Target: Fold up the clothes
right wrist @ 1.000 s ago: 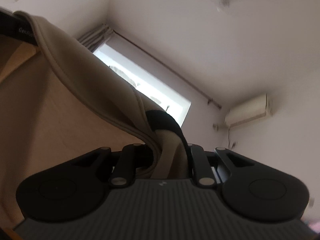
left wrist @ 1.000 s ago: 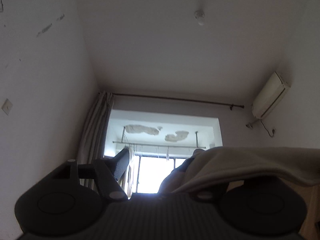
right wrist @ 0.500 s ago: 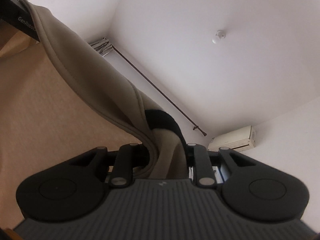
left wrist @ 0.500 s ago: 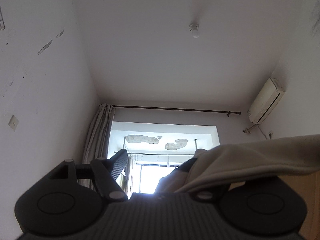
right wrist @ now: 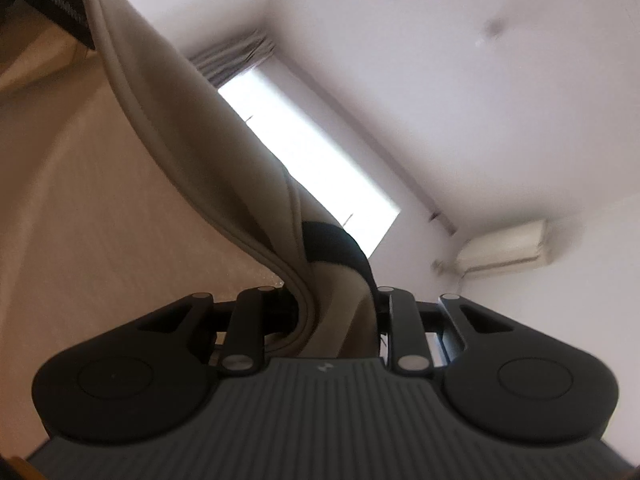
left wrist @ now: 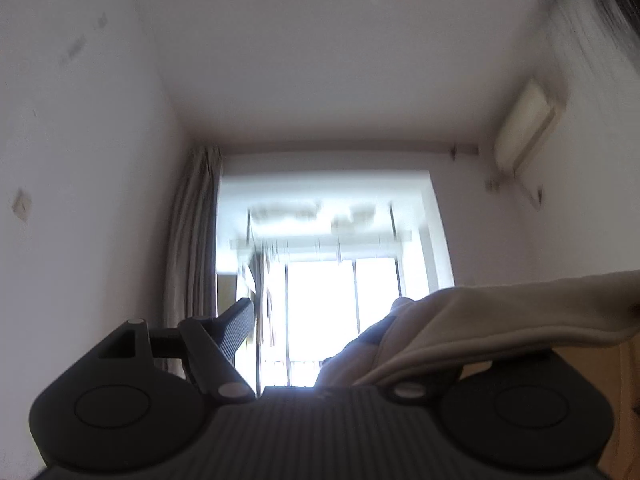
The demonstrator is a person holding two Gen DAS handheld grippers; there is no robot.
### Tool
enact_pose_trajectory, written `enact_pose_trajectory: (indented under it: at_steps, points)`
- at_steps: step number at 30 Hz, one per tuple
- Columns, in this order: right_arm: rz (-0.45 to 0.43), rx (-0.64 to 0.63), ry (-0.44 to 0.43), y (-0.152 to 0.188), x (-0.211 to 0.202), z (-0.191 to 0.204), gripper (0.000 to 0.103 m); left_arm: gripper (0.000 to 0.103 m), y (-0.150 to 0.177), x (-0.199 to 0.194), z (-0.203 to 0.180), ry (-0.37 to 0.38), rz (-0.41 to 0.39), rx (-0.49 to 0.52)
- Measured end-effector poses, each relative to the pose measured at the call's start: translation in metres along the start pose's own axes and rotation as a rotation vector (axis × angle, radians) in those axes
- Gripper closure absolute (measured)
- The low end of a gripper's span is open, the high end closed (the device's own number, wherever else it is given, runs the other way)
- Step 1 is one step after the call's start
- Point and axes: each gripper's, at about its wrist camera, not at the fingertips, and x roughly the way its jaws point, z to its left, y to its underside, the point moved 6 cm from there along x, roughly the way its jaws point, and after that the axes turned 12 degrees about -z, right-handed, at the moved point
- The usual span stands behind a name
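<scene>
Beige knit, thick and soft like sweatshirt fleece, is what both tools have hold of: the garment (right wrist: 132, 184) is up in the air, both cameras tipped toward the ceiling (left wrist: 340, 60) and the bright window (left wrist: 336, 308). It looks limp and moderately weighty, judging from how it sags in a broad sheet to the left of the right gripper (right wrist: 338, 308), and it will drape rather than keep a crease, so the doubled, stitched hem is the sensible place to grip. That is where the right gripper has it: its jaws are drawn close on a bunched fold of hem with a dark band, cloth filling the gap between them. The left gripper (left wrist: 320, 344) stands wider; its left finger (left wrist: 236, 324) is bare against the window, while the garment lies over the right one and runs off to the right, so whether that side truly pinches the cloth I cannot tell. Motion blur softens both views.
</scene>
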Motion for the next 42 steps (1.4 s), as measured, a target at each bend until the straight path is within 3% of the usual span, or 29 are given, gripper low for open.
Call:
enact_pose_trajectory:
  at_steps: [5,12,18,21,25,28,29,30,33,34,35,36,39,42]
  points:
    - [0.121,-0.019,-0.085,0.073,0.04,0.056,0.082,0.026,0.113,0.037,-0.013,-0.012,0.214,0.024]
    - [0.286,-0.012,-0.251,0.185,0.103,0.145,0.083,0.026,0.267,0.089,-0.02,-0.051,0.428,0.08]
    - [0.449,0.042,-0.396,0.278,0.15,0.223,0.083,0.026,0.388,0.133,-0.025,-0.026,0.619,0.163]
    - [0.567,0.094,-0.474,0.322,0.16,0.26,0.083,0.024,0.458,0.134,-0.035,0.021,0.777,0.205]
    - [0.762,0.161,-0.6,0.387,0.167,0.313,0.082,0.023,0.557,0.116,-0.042,0.099,1.058,0.254]
    - [0.904,0.218,-0.707,0.426,0.156,0.347,0.079,0.023,0.591,0.106,-0.043,0.133,1.155,0.333]
    - [0.917,0.227,-0.717,0.417,0.173,0.387,0.077,0.023,0.594,0.104,-0.042,0.133,1.158,0.343]
    - [0.915,0.238,-0.719,0.408,0.171,0.391,0.075,0.022,0.591,0.106,-0.041,0.134,1.154,0.338]
    - [0.941,0.272,-0.755,0.42,0.2,0.39,0.044,0.02,0.579,0.116,-0.04,0.141,1.14,0.311]
    - [0.94,0.296,-0.779,0.455,0.223,0.401,0.032,0.018,0.574,0.116,-0.039,0.151,1.135,0.292]
    - [0.937,0.322,-0.802,0.483,0.24,0.405,0.027,0.016,0.568,0.117,-0.039,0.161,1.131,0.272]
    - [0.928,0.349,-0.826,0.482,0.237,0.386,0.019,0.016,0.56,0.118,-0.039,0.175,1.13,0.254]
    - [0.905,0.426,-0.863,0.464,0.215,0.35,0.014,0.014,0.535,0.123,-0.039,0.216,1.123,0.209]
    - [0.917,0.556,-0.853,0.488,0.226,0.325,0.011,0.014,0.511,0.123,-0.037,0.245,1.131,0.149]
